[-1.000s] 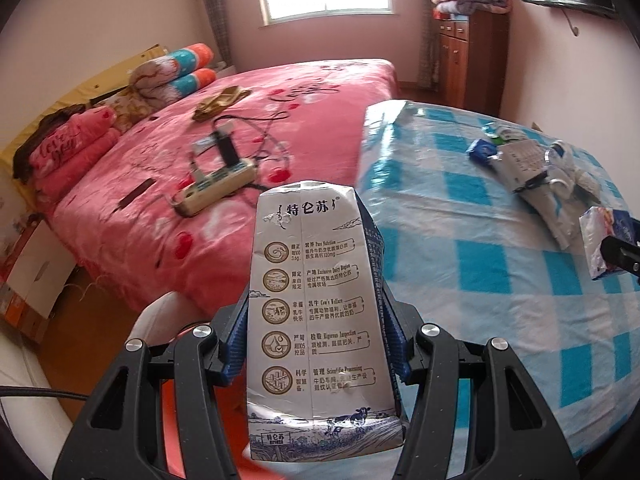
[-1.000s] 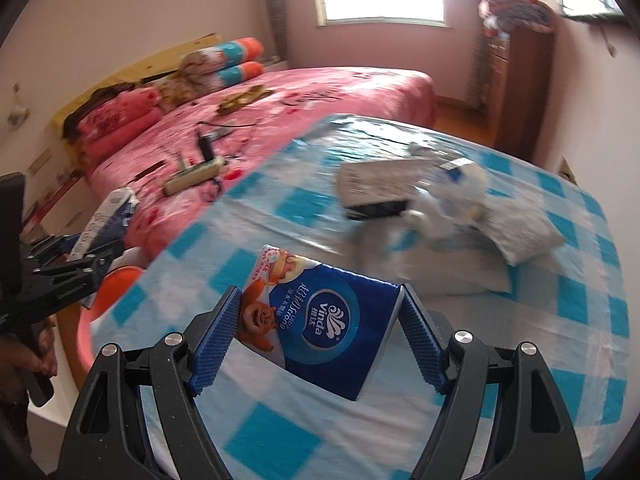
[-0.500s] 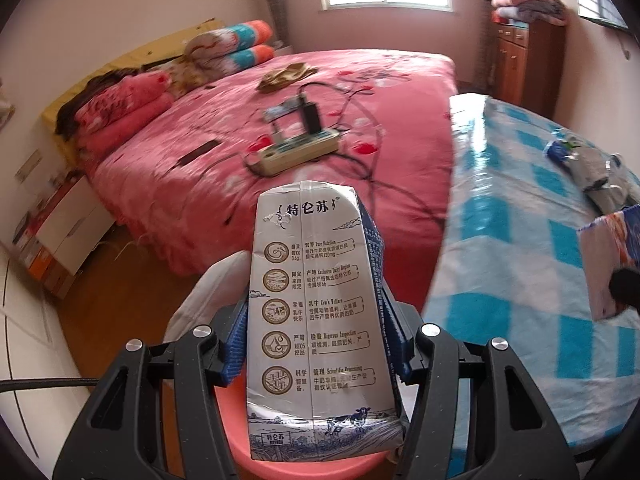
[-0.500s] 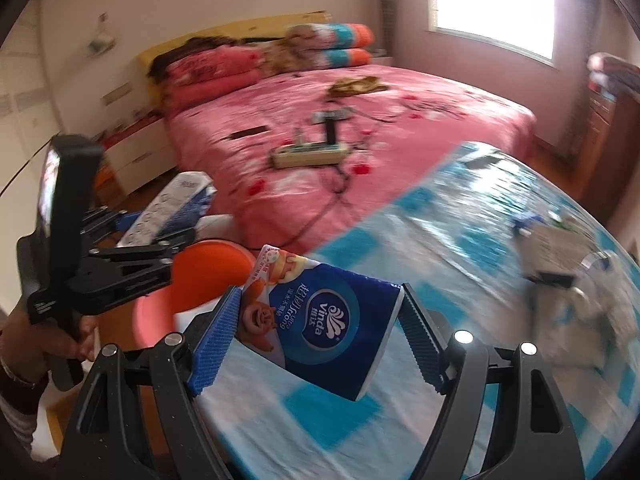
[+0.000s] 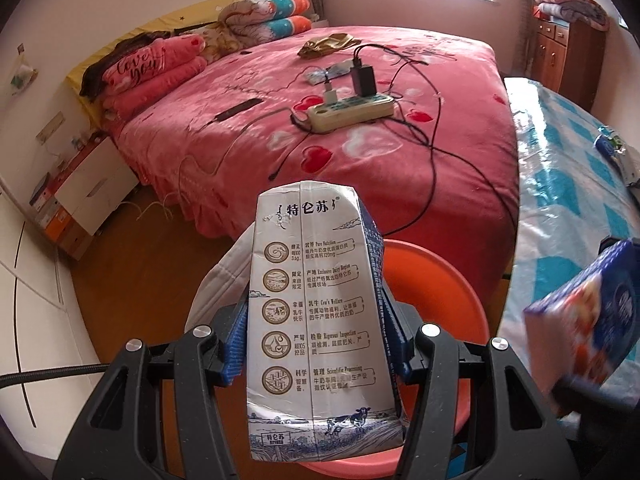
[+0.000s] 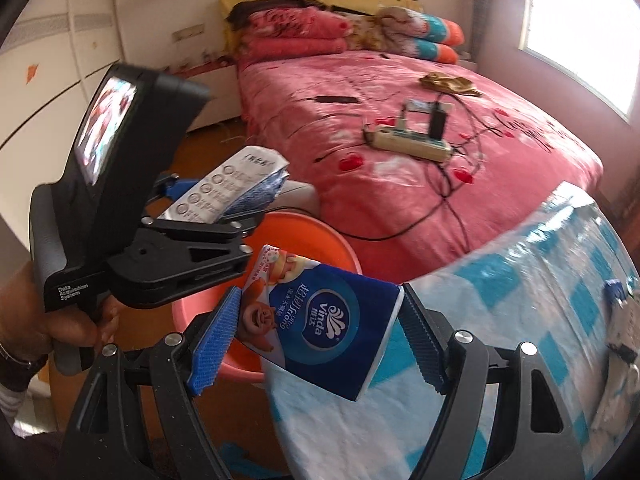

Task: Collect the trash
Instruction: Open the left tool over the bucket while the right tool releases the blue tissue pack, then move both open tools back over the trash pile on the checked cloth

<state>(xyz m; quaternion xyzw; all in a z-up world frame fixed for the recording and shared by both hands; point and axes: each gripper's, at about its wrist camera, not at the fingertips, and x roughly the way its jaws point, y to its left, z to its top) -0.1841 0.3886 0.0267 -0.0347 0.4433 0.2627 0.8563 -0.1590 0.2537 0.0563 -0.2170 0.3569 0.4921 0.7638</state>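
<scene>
Over basin (image 5: pixel 440 280): fingers (image 5: pixel 236 344) pinching carton (image 5: pixel 320 320).

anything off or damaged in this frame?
The milk carton in the left claw is crumpled and flattened at its top. A power strip with chargers and tangled cables lies on the pink bed, an odd place for it. Nothing looks spilled.

A home bedroom: a bed (image 5: pixel 320 92) under a pink heart-print blanket, folded quilts (image 5: pixel 260 14) at its head, a wooden cabinet (image 5: pixel 568 60), a checked-cloth table (image 6: pixel 520 300) alongside
</scene>
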